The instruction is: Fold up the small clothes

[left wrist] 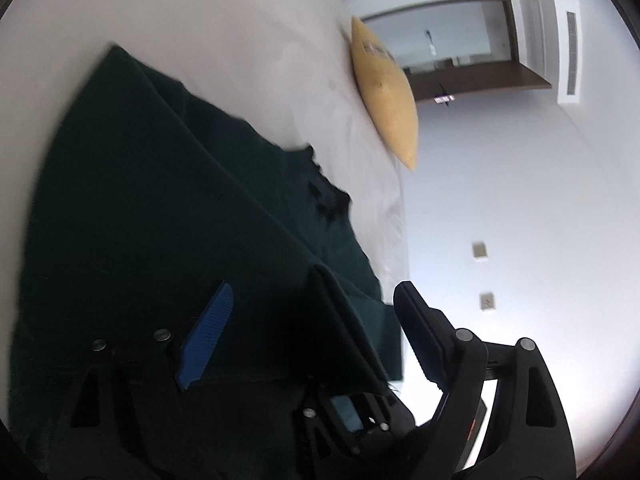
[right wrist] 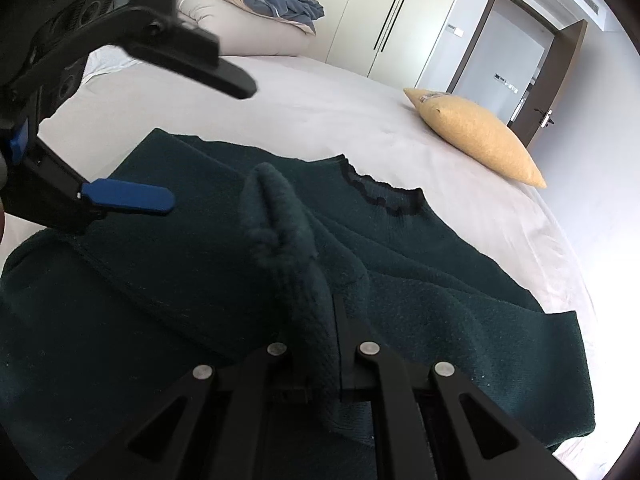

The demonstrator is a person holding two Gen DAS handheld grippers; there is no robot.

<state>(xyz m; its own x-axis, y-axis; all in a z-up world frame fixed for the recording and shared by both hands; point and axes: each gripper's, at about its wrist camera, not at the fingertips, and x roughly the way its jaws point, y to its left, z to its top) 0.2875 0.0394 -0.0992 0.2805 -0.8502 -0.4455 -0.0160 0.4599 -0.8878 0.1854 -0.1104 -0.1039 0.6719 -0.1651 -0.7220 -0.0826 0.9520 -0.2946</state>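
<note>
A dark green knit sweater (right wrist: 420, 280) lies spread on the white bed (right wrist: 320, 112), its black-trimmed collar (right wrist: 384, 194) toward the far side. My right gripper (right wrist: 328, 316) is shut on a raised fold of the sweater, and the fabric bunches up over its fingertips. My left gripper (right wrist: 200, 140) hovers at the upper left with its jaws wide apart; its blue pad (right wrist: 128, 198) sits just above the cloth. In the left wrist view the left gripper (left wrist: 316, 288) straddles a ridge of the sweater (left wrist: 160, 200) without pressing on it.
A yellow pillow (right wrist: 476, 136) lies on the bed beyond the collar, also seen as the yellow pillow (left wrist: 388, 92). Piled bedding (right wrist: 248, 12) sits at the far end. Wardrobe doors (right wrist: 380, 12) and an open door (right wrist: 560, 80) stand behind. The bed edge runs along the right.
</note>
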